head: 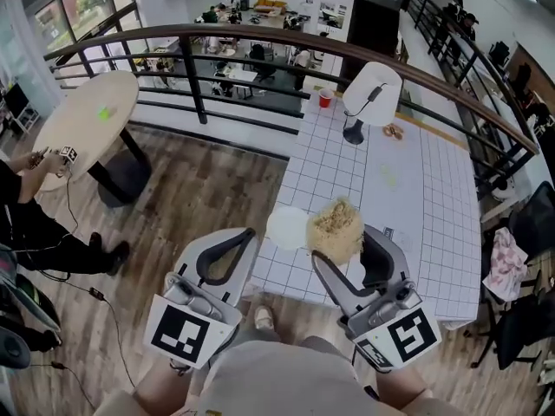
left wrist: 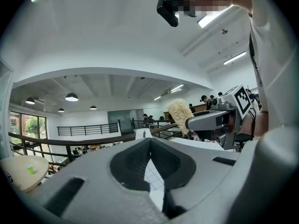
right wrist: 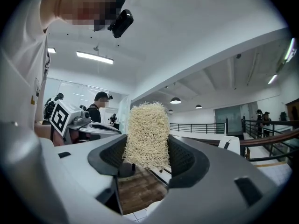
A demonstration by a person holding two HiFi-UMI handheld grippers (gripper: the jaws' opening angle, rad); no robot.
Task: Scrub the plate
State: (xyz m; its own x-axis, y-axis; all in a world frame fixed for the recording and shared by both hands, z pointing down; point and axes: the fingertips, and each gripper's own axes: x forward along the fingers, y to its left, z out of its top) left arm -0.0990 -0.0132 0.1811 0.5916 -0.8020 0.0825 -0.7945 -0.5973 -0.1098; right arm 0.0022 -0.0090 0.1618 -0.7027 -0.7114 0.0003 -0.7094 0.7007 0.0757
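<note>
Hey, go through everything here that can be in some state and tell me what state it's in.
Left tongs: shut, holding nothing.
Right tongs: shut on the scrubber.
Scrubber: clamped upright, raised off the table.
Plate: lying flat at the table's near edge, not gripped.
Red cup: upright at the table's far end.

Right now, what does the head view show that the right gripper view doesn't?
Head view only: the whole white plate on the gridded table, just left of the scrubber. It also shows a red cup and a round wooden table.
Right gripper view only: the ceiling strip light, the head camera, and both jaws pressed against the scrubber's sides.
Both: the scrubber held in the right gripper, the left gripper and the railing.
</note>
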